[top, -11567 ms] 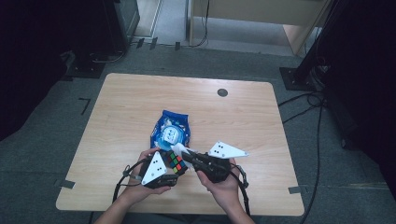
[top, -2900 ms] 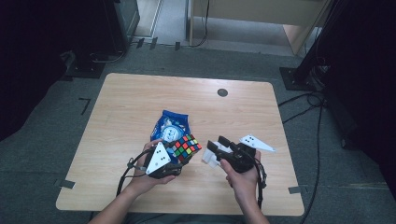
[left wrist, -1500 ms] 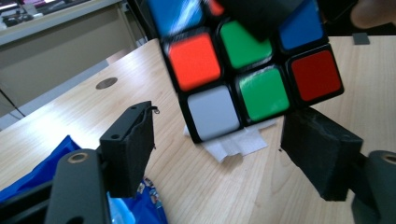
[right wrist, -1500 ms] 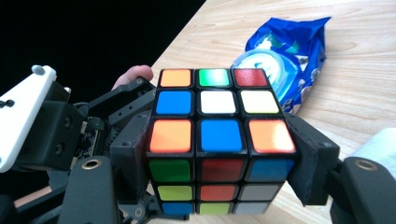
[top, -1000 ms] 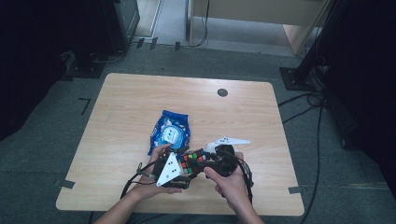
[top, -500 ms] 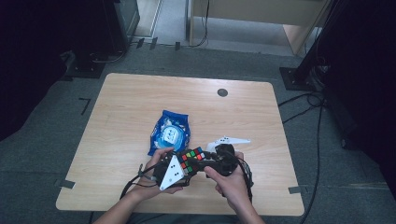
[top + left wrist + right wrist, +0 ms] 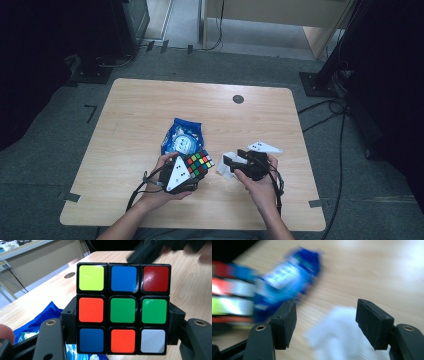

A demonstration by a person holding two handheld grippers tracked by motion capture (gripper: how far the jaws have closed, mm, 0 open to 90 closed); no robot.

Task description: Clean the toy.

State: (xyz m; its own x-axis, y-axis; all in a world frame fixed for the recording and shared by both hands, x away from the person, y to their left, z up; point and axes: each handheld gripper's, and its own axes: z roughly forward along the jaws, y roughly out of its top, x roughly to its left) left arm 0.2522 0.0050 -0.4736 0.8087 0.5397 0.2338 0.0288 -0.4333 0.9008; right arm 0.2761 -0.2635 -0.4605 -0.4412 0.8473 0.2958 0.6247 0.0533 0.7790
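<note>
The left gripper (image 7: 192,170) clamps a scrambled cube (image 7: 122,307) by its sides, just in front of a blue packet (image 7: 182,137) whose print is unreadable. Right of the cube, the right gripper (image 7: 325,325) gapes empty above a white scrap (image 7: 337,335).

Looking like a lab or test bay, not a home: a bare wooden table (image 7: 150,115) with a cable grommet (image 7: 238,99) is sitting alone on grey carpet (image 7: 70,150), with tape marks (image 7: 91,111) showing on the floor around it. Black stand bases (image 7: 320,82) and dark equipment racks (image 7: 125,25) are flanking the table, and loose cables (image 7: 340,130) are trailing across the floor. A light wooden bench (image 7: 280,12) is running along behind.
</note>
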